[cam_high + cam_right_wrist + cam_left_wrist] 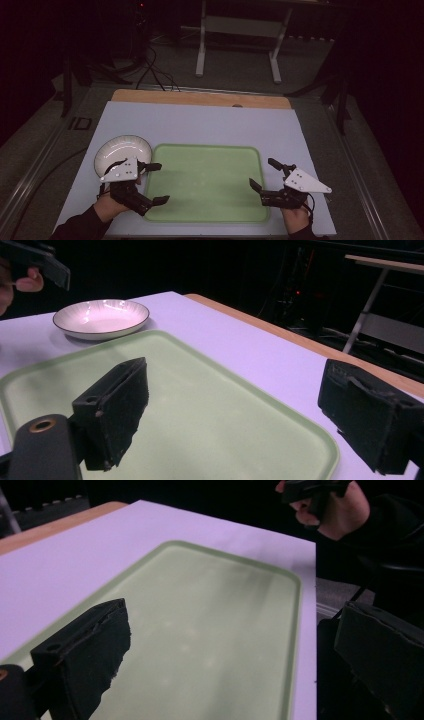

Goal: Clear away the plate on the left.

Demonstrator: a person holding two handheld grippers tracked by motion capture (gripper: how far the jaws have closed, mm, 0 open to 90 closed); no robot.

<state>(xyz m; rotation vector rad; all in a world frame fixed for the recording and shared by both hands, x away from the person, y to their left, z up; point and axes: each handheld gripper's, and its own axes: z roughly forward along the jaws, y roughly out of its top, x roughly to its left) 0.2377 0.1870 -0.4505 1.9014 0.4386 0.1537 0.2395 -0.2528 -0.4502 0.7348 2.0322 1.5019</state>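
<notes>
a: tongs first, from the high view?

b: two. my left gripper and my right gripper, both spread wide, nothing between the jaws. one green tray lies between them, one white plate just beside its far left corner.

a: left gripper view?

b: jaws apart over the one tray; my other hand sits beyond the table.

a: right gripper view?

b: jaws apart again, one tray, one plate beyond it.

The high view looks forward and down over the whole table; each gripper view sits low and close, looking out between its own jaws across the green tray, shared by all three.
</notes>
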